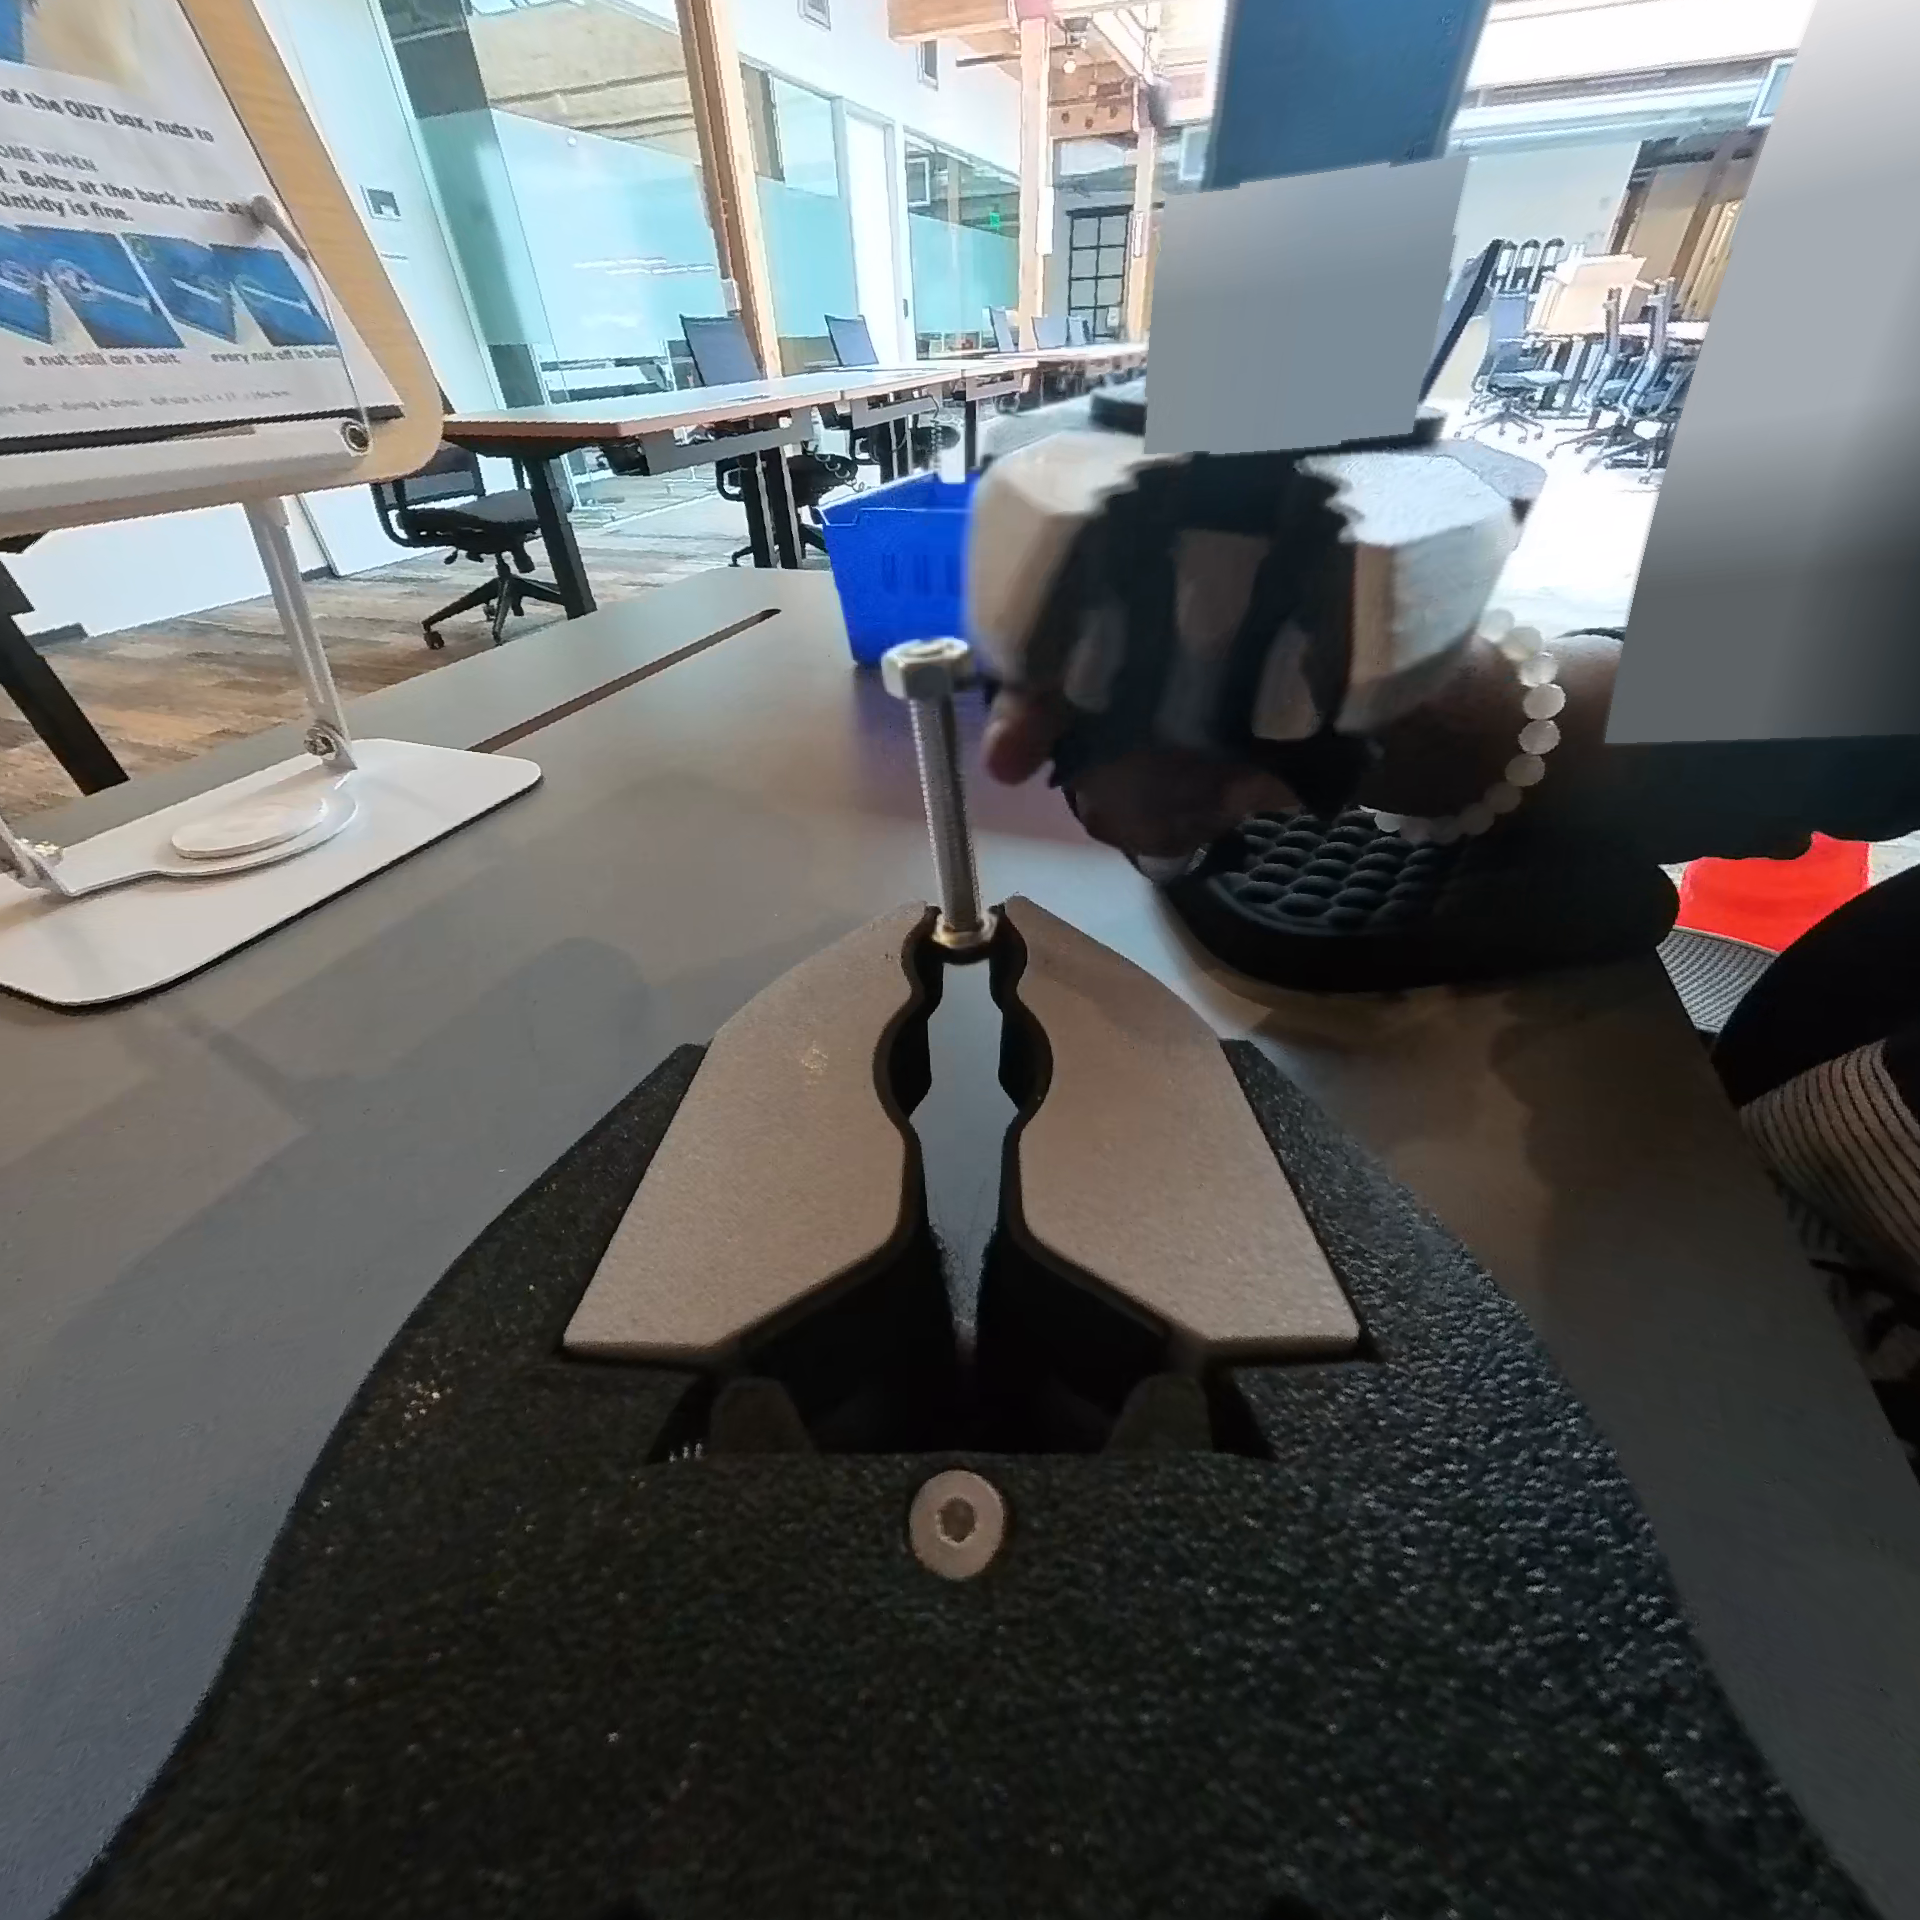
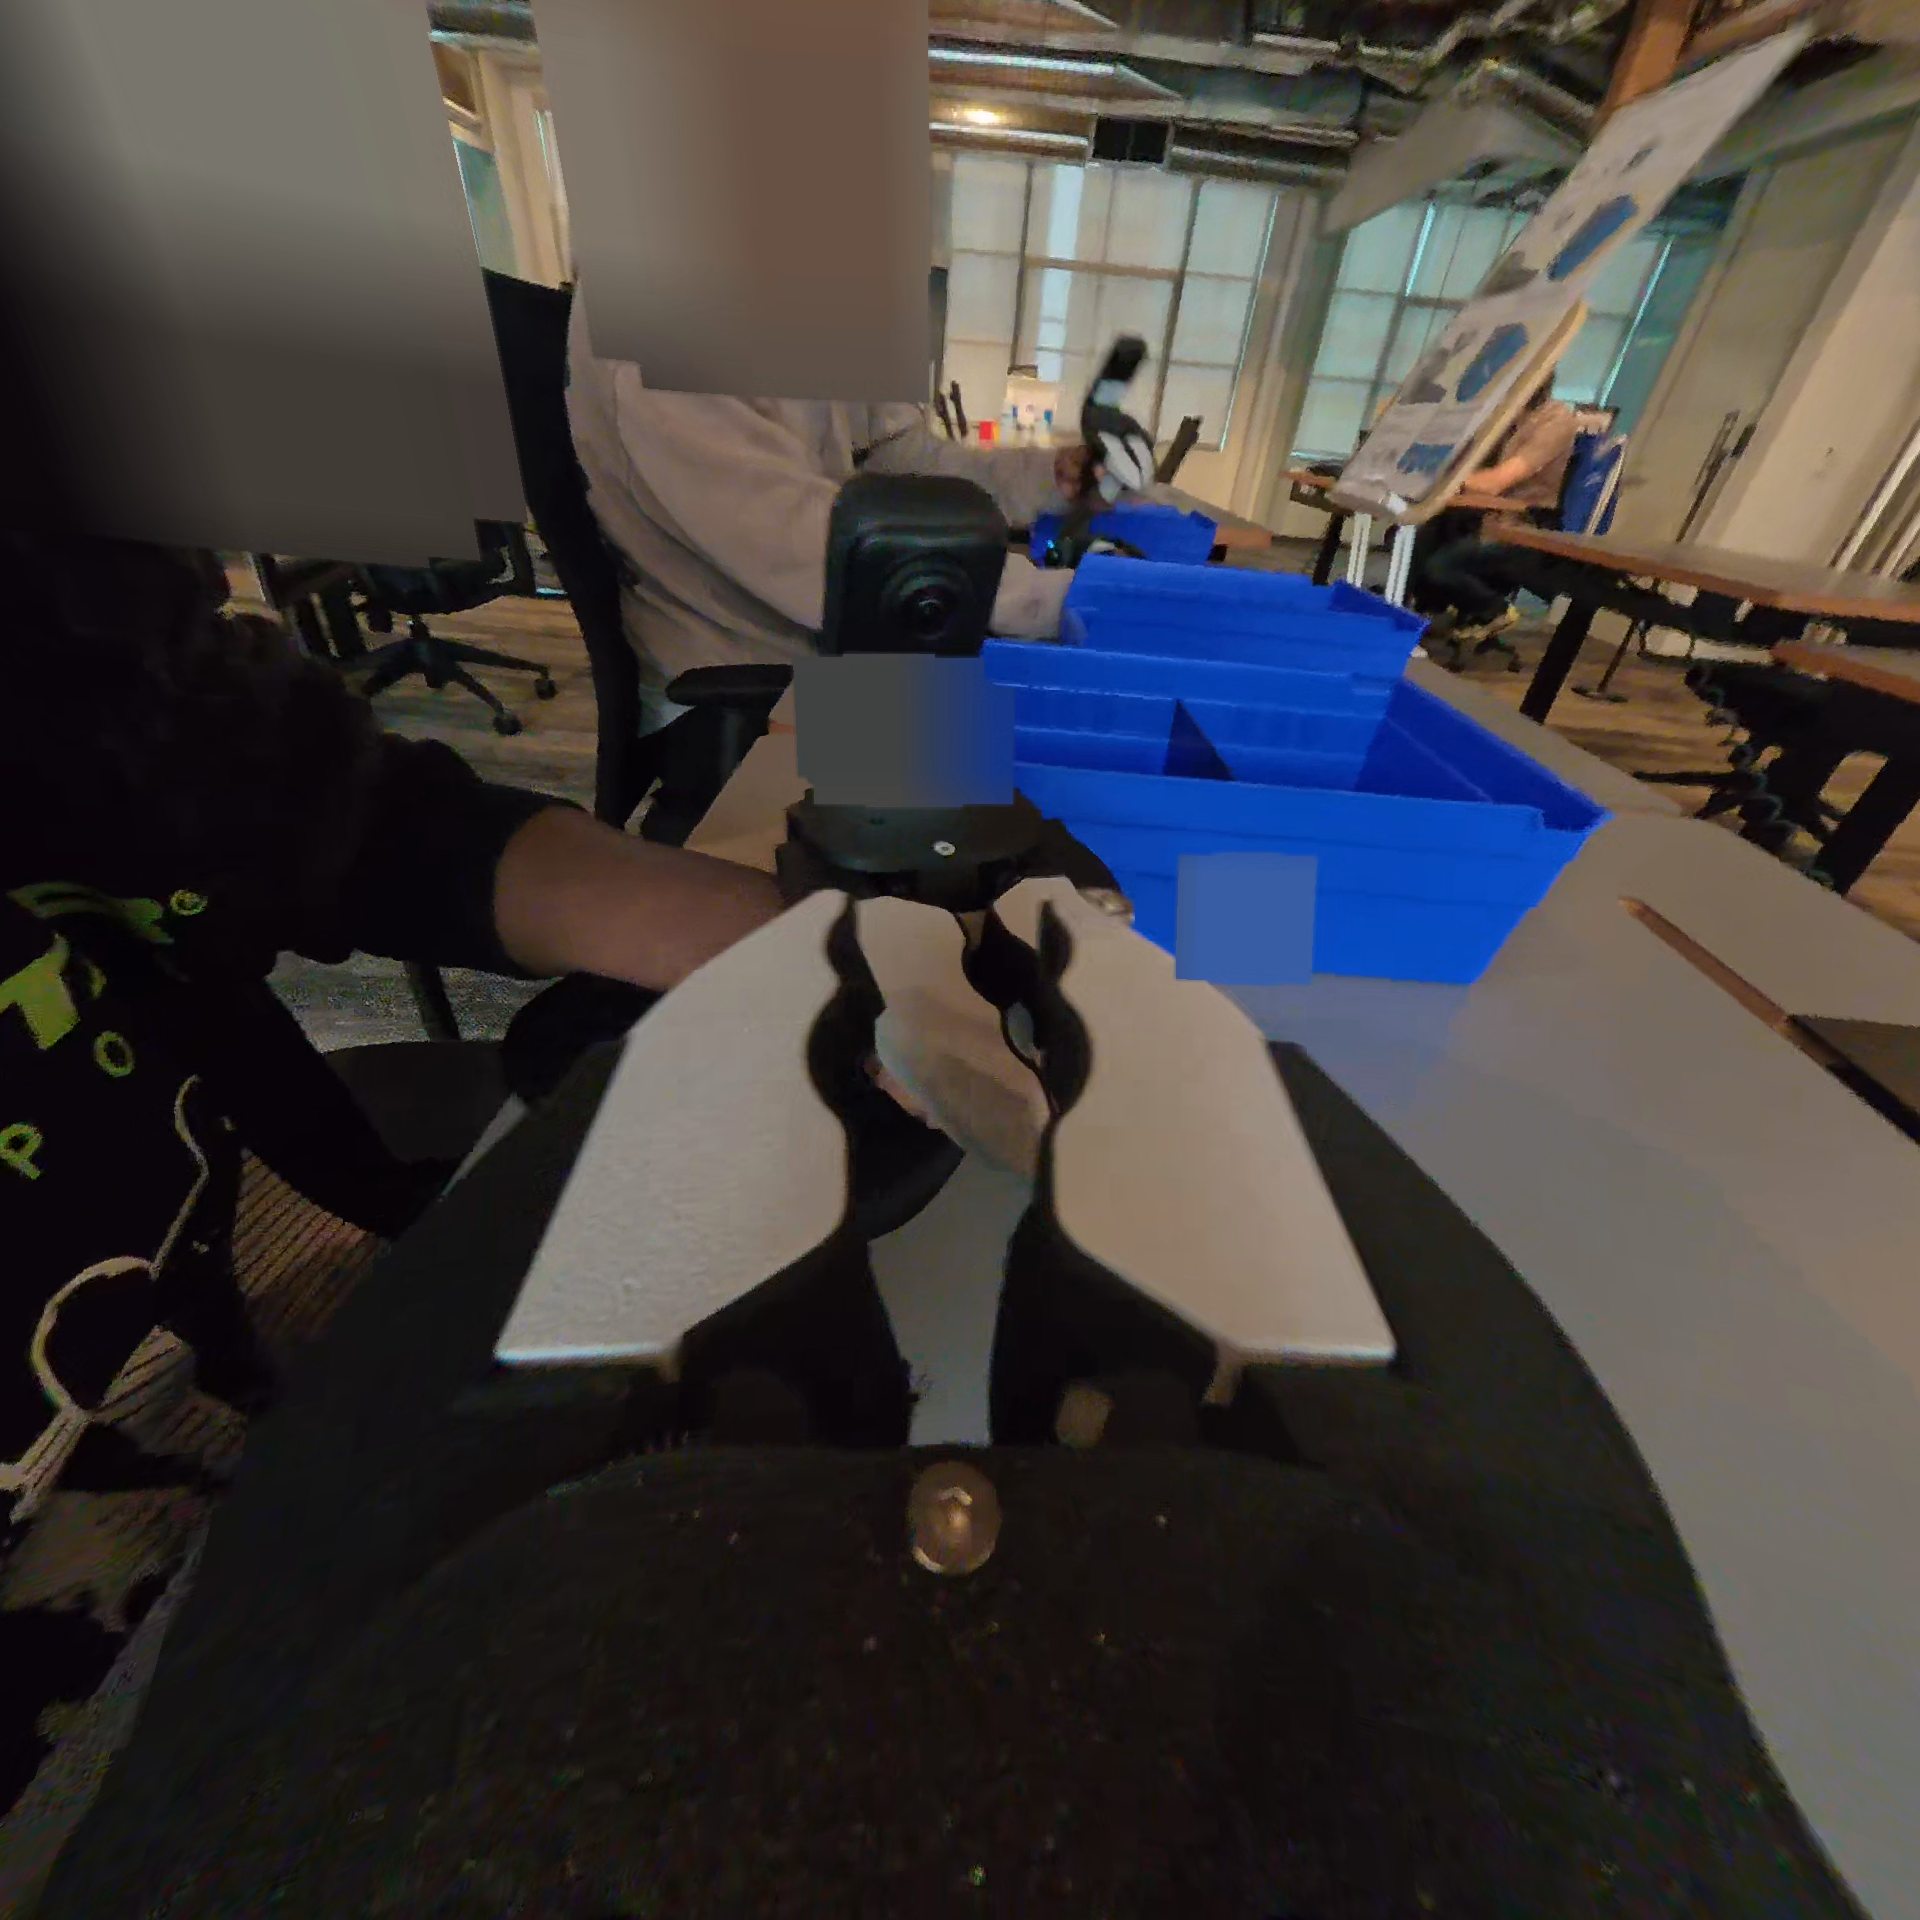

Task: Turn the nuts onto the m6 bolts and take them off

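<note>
My left gripper (image 1: 966, 920) is shut on the lower end of a silver bolt (image 1: 948, 810). The bolt stands up from the fingertips over the grey table (image 1: 623, 935). A hex nut (image 1: 925, 665) sits at the bolt's far tip. My right gripper (image 1: 1184, 675), blurred and held in a hand, is just right of the nut and faces the left camera. In the right wrist view my right gripper (image 2: 945, 909) is open, with only the left gripper's grey finger (image 2: 925, 987) showing through the gap. A small shiny part (image 2: 1107, 902) peeks out beside the right fingertip.
A sign on a white stand (image 1: 260, 831) is on the table at the left. Blue bins (image 2: 1351, 831) stand behind the grippers, one also showing in the left wrist view (image 1: 894, 561). An orange object (image 1: 1766, 883) lies at the far right. People sit at desks beyond. The tips of one gripper are about 6 cm away from the tips of the other.
</note>
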